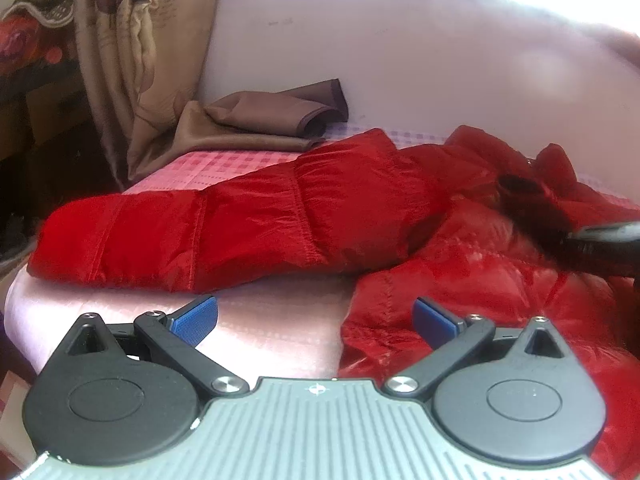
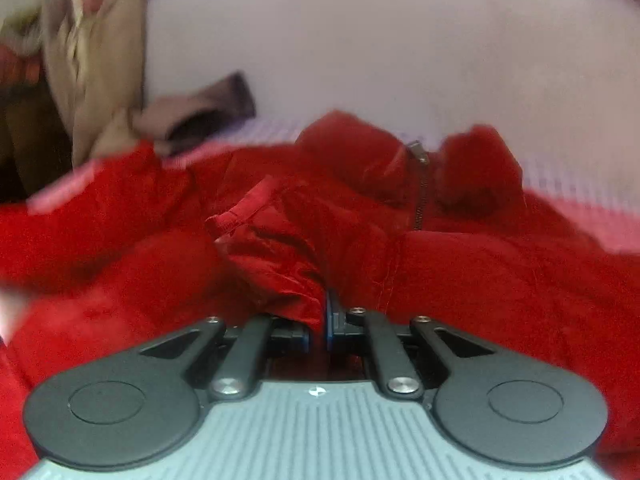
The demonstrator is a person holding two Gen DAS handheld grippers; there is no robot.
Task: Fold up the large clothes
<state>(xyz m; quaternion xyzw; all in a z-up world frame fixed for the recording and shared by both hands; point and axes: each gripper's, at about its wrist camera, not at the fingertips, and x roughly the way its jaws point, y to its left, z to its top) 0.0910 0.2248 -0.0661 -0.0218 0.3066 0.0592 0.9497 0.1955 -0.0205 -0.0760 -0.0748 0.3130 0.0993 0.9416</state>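
A red puffer jacket (image 1: 304, 212) lies spread on a pink checked bed (image 1: 256, 332); one sleeve (image 1: 120, 240) stretches to the left. My left gripper (image 1: 316, 316) is open and empty, low over the bed at the jacket's near edge. In the right wrist view my right gripper (image 2: 320, 320) is shut on a bunched fold of the red jacket (image 2: 280, 256), held above the jacket's body (image 2: 500, 280). The zipper (image 2: 422, 184) runs up toward the collar. The right gripper's black body shows in the left wrist view (image 1: 608, 248) at the right edge.
A folded brown cloth (image 1: 272, 120) lies at the back of the bed against the pale wall (image 1: 400, 60). A beige curtain (image 1: 132, 60) hangs at the left. The bed's left edge drops off to dark floor (image 1: 24, 200).
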